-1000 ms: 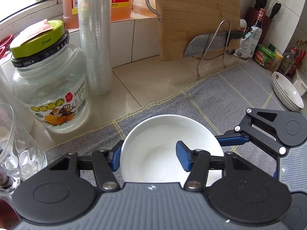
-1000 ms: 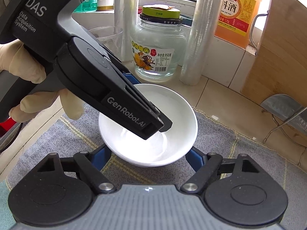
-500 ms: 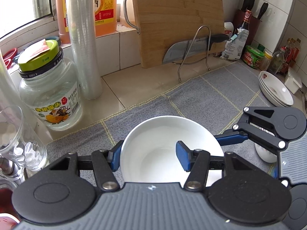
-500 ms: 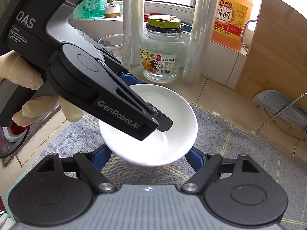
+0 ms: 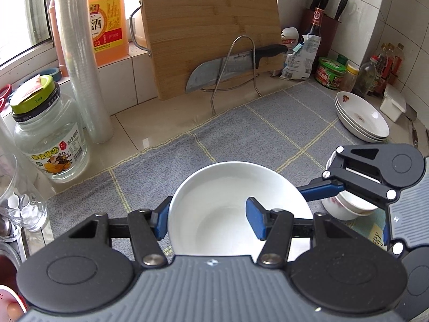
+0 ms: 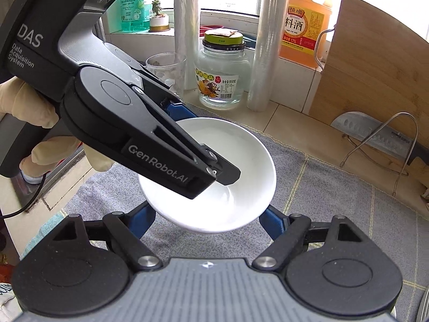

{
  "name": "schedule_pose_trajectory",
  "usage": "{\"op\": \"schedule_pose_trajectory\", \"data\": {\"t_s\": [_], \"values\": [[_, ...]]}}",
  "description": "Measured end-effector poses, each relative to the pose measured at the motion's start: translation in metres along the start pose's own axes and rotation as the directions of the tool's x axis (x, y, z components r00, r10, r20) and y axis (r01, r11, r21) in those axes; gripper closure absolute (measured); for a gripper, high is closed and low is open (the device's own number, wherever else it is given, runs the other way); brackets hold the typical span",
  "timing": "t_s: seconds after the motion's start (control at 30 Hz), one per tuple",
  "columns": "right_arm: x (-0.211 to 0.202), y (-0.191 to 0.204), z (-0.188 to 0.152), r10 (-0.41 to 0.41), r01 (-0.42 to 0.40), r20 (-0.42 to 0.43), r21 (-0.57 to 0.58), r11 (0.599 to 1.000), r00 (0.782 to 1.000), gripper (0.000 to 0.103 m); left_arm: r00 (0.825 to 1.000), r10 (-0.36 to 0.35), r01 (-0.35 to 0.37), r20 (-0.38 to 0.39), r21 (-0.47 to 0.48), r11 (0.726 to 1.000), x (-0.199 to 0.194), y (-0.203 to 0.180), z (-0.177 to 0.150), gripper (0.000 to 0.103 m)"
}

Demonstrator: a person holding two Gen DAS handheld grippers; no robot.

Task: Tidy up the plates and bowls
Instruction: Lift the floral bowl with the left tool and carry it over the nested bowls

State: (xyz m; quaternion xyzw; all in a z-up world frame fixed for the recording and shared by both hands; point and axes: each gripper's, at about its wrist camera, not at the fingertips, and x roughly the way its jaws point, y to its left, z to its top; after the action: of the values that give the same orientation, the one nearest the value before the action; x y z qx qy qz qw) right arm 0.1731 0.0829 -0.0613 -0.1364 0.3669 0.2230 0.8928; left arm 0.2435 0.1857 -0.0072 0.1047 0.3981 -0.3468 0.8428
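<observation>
The white bowl (image 5: 236, 201) sits low in the middle of the left wrist view, and both tools hold it. The left gripper (image 5: 207, 221) has its jaws closed on the bowl's rim, one blue pad outside the wall and one inside. The right gripper (image 6: 207, 221) has its jaws closed on the bowl from both sides, under the rim.

A second ago the glass jar (image 5: 48, 136) was big and close at the left. Now it is smaller and further to the left of the frame. The stack of plates (image 5: 362, 118) at the right has come more into view, and a small bowl (image 5: 346, 205) shows at the lower right (partly hidden behind the right tool). The grey mat (image 5: 241, 134) on the bench looks further below the bowl than it did.

So the bowl seems to be up off the mat and going toward the other dishes. It probably belongs with the small bowl, but it is not set down yet.
</observation>
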Motion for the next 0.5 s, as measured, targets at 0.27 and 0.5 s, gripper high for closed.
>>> {"op": "schedule_pose_trajectory", "data": {"t_s": [0.27,0.5], "values": [[-0.030,-0.010,-0.021,-0.007,0.007,-0.003,0.008,1.000,1.000,0.016,1.000,-0.028,0.028,0.014,0.004,1.000,-0.004,-0.034,0.002,0.047],[-0.055,-0.022,-0.040,-0.027,0.027,0.000,0.015,1.000,1.000,0.016,0.998,-0.056,0.055,0.023,0.024,0.998,-0.003,-0.065,0.007,0.047]]}}
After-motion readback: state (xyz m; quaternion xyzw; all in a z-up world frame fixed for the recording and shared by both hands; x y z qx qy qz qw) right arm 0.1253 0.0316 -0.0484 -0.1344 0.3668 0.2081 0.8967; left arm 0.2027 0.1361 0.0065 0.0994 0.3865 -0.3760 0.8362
